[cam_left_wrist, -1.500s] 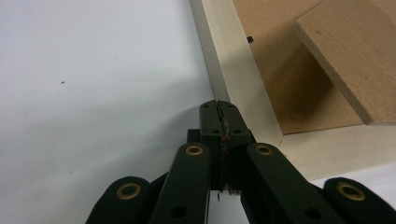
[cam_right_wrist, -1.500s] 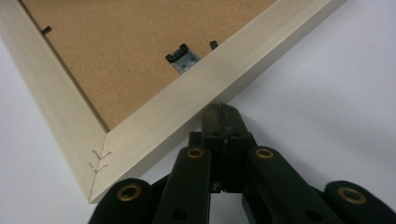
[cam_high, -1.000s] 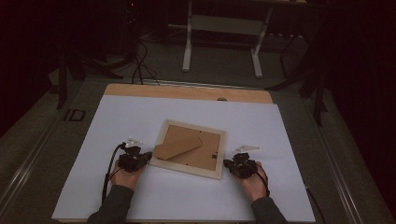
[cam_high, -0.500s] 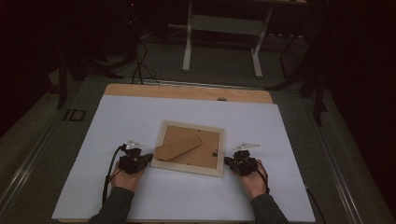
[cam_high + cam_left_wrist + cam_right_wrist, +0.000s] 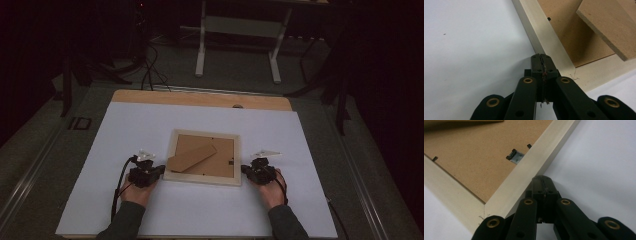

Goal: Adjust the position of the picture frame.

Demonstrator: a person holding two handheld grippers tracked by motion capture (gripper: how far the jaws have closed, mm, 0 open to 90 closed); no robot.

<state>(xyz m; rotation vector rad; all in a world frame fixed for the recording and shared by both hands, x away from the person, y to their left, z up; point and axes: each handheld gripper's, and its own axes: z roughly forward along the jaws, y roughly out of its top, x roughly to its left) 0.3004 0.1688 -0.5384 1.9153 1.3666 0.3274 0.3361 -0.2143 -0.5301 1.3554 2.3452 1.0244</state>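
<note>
Both grippers, left [image 5: 159,171] and right [image 5: 245,170], have closed in on the frame [image 5: 204,178]; jaws pressed together, empty; uneven pushing risks skewing it

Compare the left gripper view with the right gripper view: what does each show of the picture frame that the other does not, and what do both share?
The left gripper view alone shows the thick fibreboard stand raised over the brown backing board, and one small dark clip. The right gripper view alone shows the metal hanger plate and two dark clips at the backing's edge. Both share the pale wooden picture frame lying back-up on the white table cover, with a shut tool, the left tool or the right tool, at a near corner of the frame's outer edge.
</note>
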